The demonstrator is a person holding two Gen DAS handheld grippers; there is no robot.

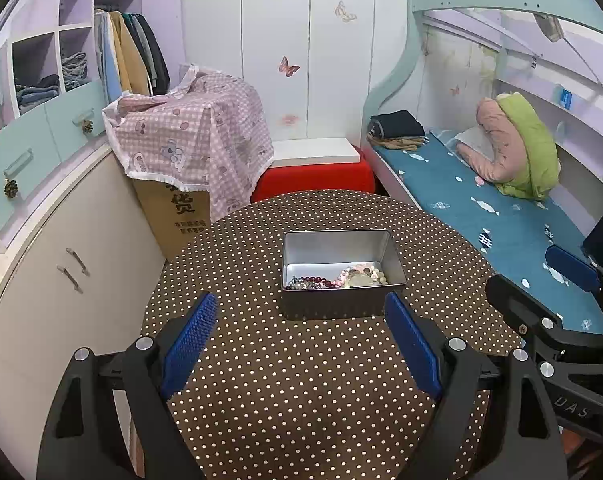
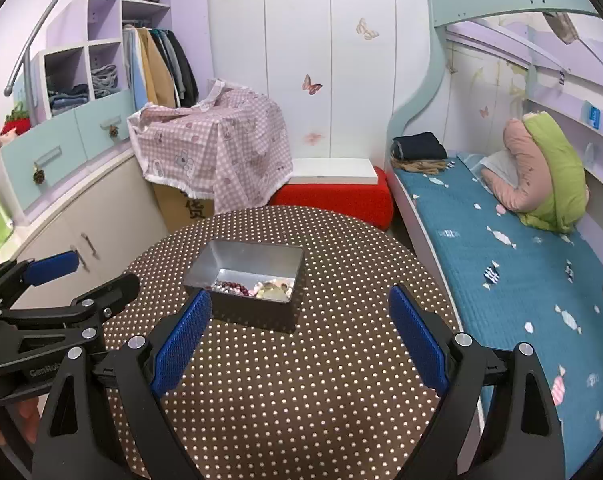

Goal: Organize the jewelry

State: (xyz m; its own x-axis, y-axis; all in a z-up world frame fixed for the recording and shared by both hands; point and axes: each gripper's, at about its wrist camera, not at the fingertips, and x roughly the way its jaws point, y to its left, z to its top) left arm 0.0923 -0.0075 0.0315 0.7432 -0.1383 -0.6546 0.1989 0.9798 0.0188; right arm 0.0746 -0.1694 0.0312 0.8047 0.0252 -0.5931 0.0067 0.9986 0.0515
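Far left: cream cabinet [image 1: 61, 240] with pale blue drawers [image 1: 33, 160] above, open shelving with folded and hanging clothes [image 1: 133, 52].
Next: cardboard box [image 1: 173, 216] draped in a pink checked cloth [image 1: 193, 136].
Left gripper [image 1: 301, 308]: jaws wide apart, nothing between the blue pads, poised above the near part of the table.
Centre: round table under a brown polka-dot cloth [image 1: 321, 380]. On it stands an open metal tin [image 1: 341, 248], rectangular. The jewelry [image 1: 337, 278], dark red beads, pale beads and small pieces, lies heaped along the tin's near wall.
Behind the table: red stool [image 1: 317, 180] bearing a white board [image 1: 317, 152].
Right gripper [image 2: 301, 300]: jaws likewise wide, empty, beside the left one, short of the tin.
Right: bunk bed with blue sheet [image 2: 501, 248], folded dark clothes [image 2: 419, 146], pink and green bedding [image 2: 549, 172].
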